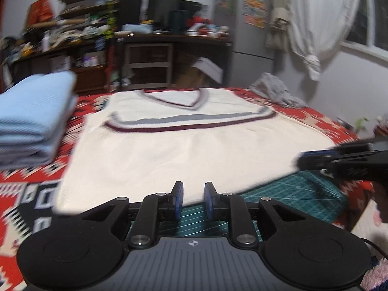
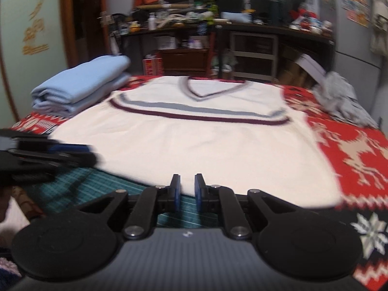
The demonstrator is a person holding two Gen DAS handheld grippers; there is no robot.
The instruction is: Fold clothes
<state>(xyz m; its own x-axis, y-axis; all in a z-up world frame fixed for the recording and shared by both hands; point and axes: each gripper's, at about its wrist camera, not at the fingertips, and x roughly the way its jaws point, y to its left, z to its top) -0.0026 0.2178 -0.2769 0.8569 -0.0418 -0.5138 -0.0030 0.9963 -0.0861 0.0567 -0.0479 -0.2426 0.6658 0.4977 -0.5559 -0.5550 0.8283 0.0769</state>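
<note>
A cream V-neck knit (image 1: 181,150) (image 2: 194,145) with maroon and grey-blue stripes lies flat on the bed, neck at the far side. Its near hem rests just beyond both grippers. My left gripper (image 1: 193,189) hovers at the hem's middle, jaws a little apart, nothing between the blue pads. My right gripper (image 2: 187,181) sits at the same hem with a narrower gap, also holding nothing. Each shows blurred in the other's view: the right gripper (image 1: 305,158) at the right, the left gripper (image 2: 92,156) at the left.
A folded light-blue stack (image 1: 31,116) (image 2: 80,84) sits left of the knit. A crumpled grey garment (image 1: 274,89) (image 2: 339,94) lies at the far right. A red patterned blanket (image 2: 351,150) covers the bed, with a green cutting mat (image 1: 303,189) (image 2: 84,184) under the near hem. Cluttered shelves stand behind.
</note>
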